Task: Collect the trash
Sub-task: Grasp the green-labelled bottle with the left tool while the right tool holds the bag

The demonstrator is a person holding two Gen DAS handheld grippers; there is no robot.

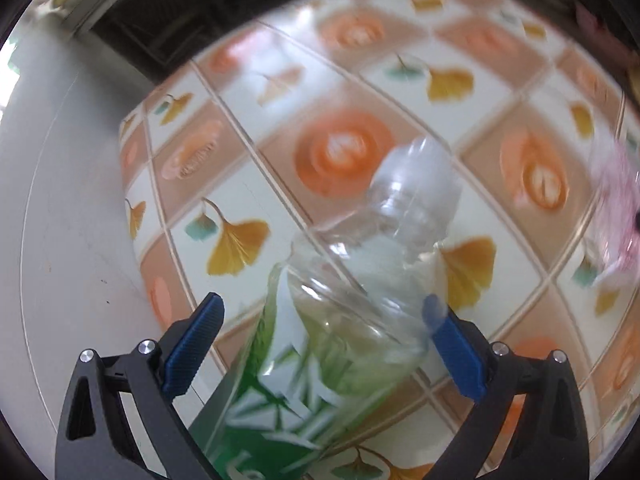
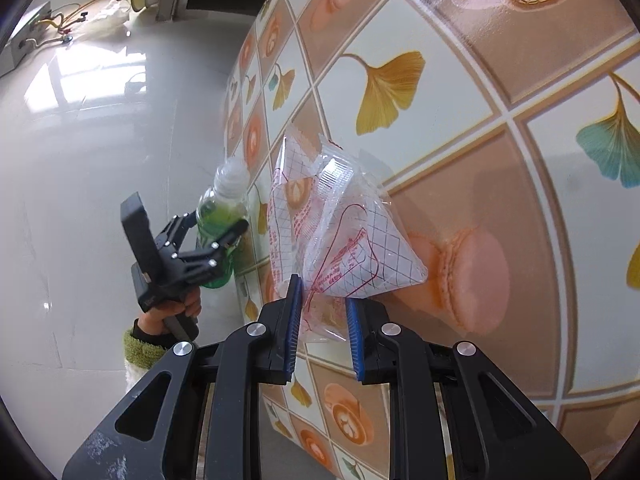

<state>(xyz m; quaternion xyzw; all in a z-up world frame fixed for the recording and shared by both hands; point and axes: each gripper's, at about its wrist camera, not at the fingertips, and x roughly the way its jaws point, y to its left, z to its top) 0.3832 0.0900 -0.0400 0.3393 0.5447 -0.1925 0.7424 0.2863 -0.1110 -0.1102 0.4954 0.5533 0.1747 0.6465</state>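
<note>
Both pieces of trash lifted, no bin in sight.

Left hand-held gripper [image 2: 218, 226] clamped on bottle [image 2: 222, 216], off the surface [image 2: 500, 92] edge, over the floor [image 2: 88, 152]. Right hand-held gripper [image 2: 322, 300] clamped on wrapper [image 2: 344, 236], above the surface. Still to drop both somewhere. Surface under glossy leaf-and-macaron cloth; pale floor tiles, cables [image 2: 60, 24] on the far floor.

The bottle [image 1: 360, 280] is clear, shiny plastic. The wrapper [image 2: 344, 232] is thin, crinkly plastic. The floor [image 2: 100, 140] is smooth and glossy, and the sleeve [image 2: 142, 346] is fuzzy cloth.
</note>
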